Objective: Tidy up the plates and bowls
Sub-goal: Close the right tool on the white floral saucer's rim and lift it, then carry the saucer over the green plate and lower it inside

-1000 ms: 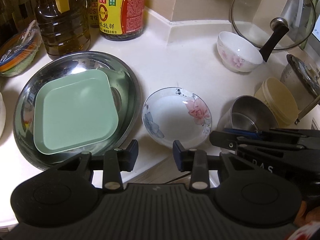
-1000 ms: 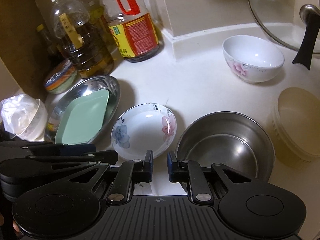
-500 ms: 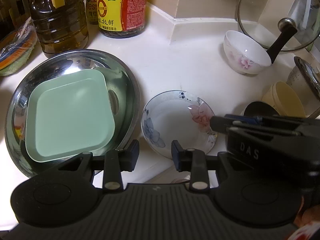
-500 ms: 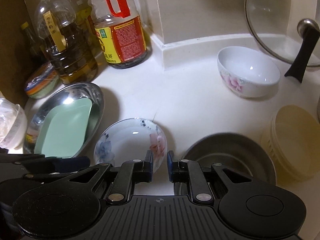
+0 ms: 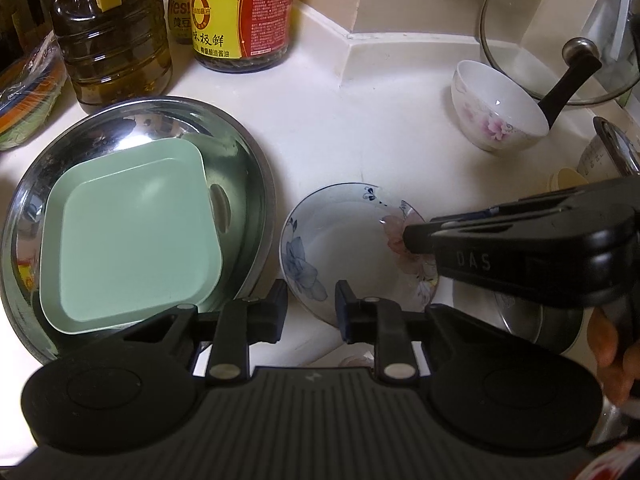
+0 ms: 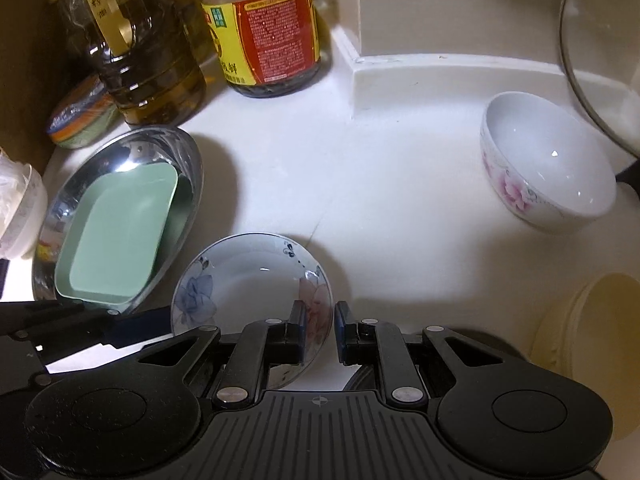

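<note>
A shallow floral dish (image 5: 348,248) (image 6: 248,280) lies on the white counter. My right gripper (image 6: 320,330) is open, with its fingers either side of the dish's right rim; it shows in the left wrist view (image 5: 416,236) reaching over that rim. My left gripper (image 5: 311,312) is open and empty just in front of the dish's near rim. A green square plate (image 5: 128,236) (image 6: 120,232) lies inside a large steel plate (image 5: 248,160) (image 6: 188,152) at the left. A white floral bowl (image 5: 496,108) (image 6: 548,164) stands at the back right.
Oil and sauce bottles (image 5: 240,12) (image 6: 264,28) stand at the back left. A glass lid (image 5: 560,36) leans in the back right corner. A cream container (image 6: 600,344) and a steel pot (image 5: 552,324) are at the right.
My right gripper has moved left from the steel pot onto the floral dish's right rim and opened wider. My left gripper has edged forward toward the dish.
</note>
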Available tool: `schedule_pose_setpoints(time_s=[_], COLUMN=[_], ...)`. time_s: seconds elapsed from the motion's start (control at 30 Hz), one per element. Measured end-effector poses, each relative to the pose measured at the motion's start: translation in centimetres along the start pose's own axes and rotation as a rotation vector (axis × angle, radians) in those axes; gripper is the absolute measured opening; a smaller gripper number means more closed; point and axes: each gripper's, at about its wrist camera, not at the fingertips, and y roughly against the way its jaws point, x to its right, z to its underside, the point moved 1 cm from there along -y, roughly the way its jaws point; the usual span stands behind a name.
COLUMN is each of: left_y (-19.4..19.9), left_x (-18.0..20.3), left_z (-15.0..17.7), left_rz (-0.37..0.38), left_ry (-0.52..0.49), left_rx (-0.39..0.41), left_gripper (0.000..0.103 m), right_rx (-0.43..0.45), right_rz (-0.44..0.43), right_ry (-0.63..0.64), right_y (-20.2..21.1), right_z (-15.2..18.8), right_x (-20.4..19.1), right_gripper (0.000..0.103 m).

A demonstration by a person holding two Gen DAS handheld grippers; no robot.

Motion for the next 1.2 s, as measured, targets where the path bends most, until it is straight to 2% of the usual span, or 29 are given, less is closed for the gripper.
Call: schedule_pose_setpoints(time_s=[0.17,0.37,0.77,1.2], left_y=[-0.5,-0.8,0.0,1.8], left_x=[0.1,0.4,1.1,0.1], left_z=[-0.2,-0.7,-1.7,-2.4], left_rz=[-0.008,-0.02,-0.009,-0.023], left_ry=[0.004,0.004,-0.019,-0.007], left_rx=[-0.006,-0.003,0.033,0.086], left_gripper=[0.021,0.02,0.02,0.02], right_rx=[-0.039,-0.038,0.017,0.06], right_rz=[-0.017,-0.029,-0.045,-0.074], right_ry=[0.031,0.014,-0.035,-0.027], right_y=[-1.0,-1.1,0.6,2.0], right_z=[-0.4,-0.4,-0.5,-1.4], right_x=[-0.2,0.0,1.2,0.4], right_gripper=[0.015,0.014,0.011,0.011])
